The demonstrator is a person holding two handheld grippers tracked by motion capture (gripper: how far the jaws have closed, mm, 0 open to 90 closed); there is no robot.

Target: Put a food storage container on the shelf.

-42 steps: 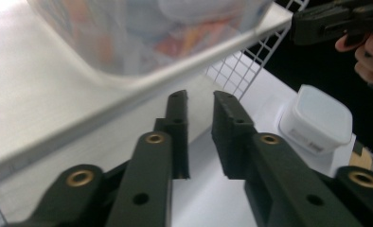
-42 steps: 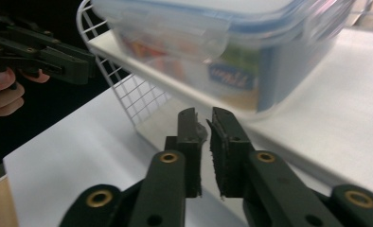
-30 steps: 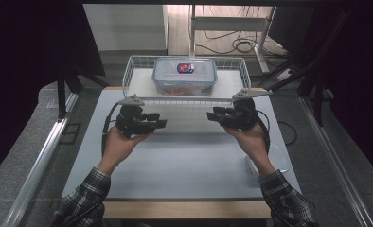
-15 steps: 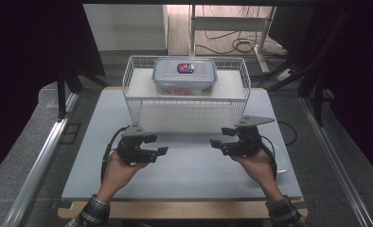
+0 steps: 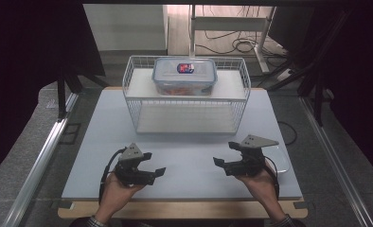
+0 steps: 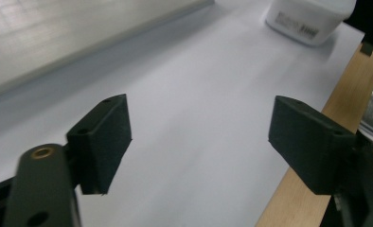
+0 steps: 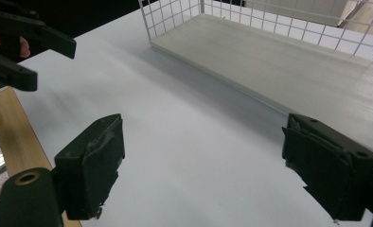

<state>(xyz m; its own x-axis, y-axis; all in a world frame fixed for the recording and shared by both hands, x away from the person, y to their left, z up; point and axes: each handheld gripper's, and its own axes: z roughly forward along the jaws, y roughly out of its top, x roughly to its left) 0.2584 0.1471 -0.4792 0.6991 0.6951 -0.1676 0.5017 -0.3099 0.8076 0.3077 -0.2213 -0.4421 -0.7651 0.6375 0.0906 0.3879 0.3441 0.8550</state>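
The clear lidded container (image 5: 184,75) is being kept on the top shelf of the white wire rack (image 5: 187,106) at the far side of the table (image 5: 99,127), with its long axis running left to right across the high view and its lid facing up (a red and blue label is showing on top). Compared with a second ago, both grippers are being seen well back from the rack and lower, near the table's front edge, instead of right up against the rack. The left gripper (image 5: 152,163) is being held in a hand (image 5: 116,189) coming in from the bottom, pointed toward the right and a bit away; the right gripper (image 5: 226,155) is being pointed back toward it. Both are released, the jaws having just been opening, and nothing is sitting between them, just bare tabletop in the gripper views.
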